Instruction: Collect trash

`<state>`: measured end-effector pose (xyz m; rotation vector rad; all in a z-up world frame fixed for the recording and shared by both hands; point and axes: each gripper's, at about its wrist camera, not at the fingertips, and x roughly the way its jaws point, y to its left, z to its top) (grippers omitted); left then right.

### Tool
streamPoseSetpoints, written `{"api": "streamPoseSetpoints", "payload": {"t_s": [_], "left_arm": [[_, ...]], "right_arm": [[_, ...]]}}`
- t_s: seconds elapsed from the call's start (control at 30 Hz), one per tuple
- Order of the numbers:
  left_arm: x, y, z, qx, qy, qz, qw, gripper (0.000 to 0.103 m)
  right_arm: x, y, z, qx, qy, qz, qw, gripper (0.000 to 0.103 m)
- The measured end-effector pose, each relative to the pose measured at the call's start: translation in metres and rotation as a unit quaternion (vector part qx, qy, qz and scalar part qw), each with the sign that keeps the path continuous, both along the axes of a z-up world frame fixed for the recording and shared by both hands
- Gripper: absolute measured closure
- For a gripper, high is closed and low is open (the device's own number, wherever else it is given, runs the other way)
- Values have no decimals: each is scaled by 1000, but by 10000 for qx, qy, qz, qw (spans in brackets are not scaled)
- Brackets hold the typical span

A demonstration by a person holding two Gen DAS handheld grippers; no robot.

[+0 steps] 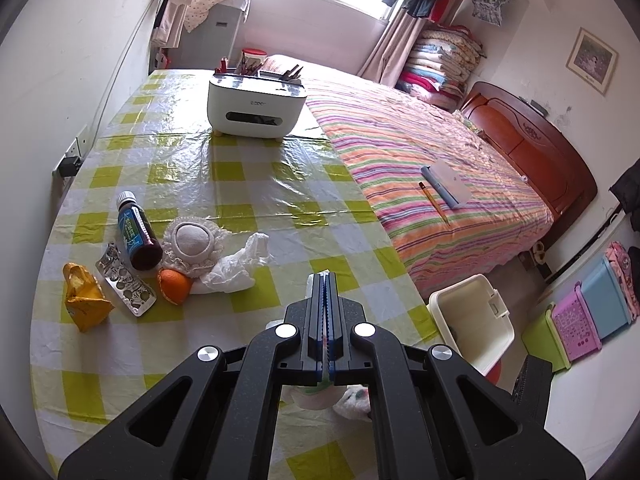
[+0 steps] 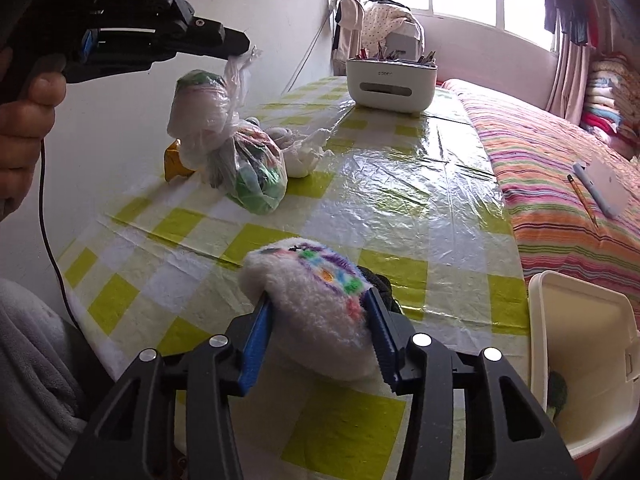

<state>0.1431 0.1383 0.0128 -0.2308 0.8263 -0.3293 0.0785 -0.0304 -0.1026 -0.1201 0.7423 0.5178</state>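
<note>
My left claw (image 2: pixel 240 50) clamped on tied trash bag (image 2: pixel 224 136) – bin (image 2: pixel 580 320) lies to its right; right claw (image 2: pixel 320 316) grips fuzzy sock (image 2: pixel 308 300), nearer.

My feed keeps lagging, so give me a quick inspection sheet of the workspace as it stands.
Surface: table under a yellow-checked plastic cloth.
Job's things: tied plastic bag hangs from the left gripper; crumpled tissue, blister pack, yellow packet; cream bin beside the table.
Clutter: bottle, orange, white organiser box.
Grippers: left gripper pinches the bag's neck; right gripper clamps a fluffy sock.
Cables: black lead below the hand.
Surroundings: striped bed.
</note>
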Motion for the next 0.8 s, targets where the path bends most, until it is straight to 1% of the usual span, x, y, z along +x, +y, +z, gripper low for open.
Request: {"api": "streamPoseSetpoints", "payload": {"t_s": [0.07,0.23,0.43,0.8], "left_arm": [[0,-2,1,-14,-22,-1,10000,102],[-2,-9,4,-49,-81,-60,9999,102],[-4,-26,9,-61,-133,-217,9997,102],[-5,-64,16,-110,-187,-533,9983,102]], "right_arm": [[0,-5,4,104,-66,-99,9999,64],[0,-23,15,426,-212,-410,9980,65],[4,-48,23,756,-268,-770,9938,65],[5,-89,28,1042,-381,-1398,9839,65]]}}
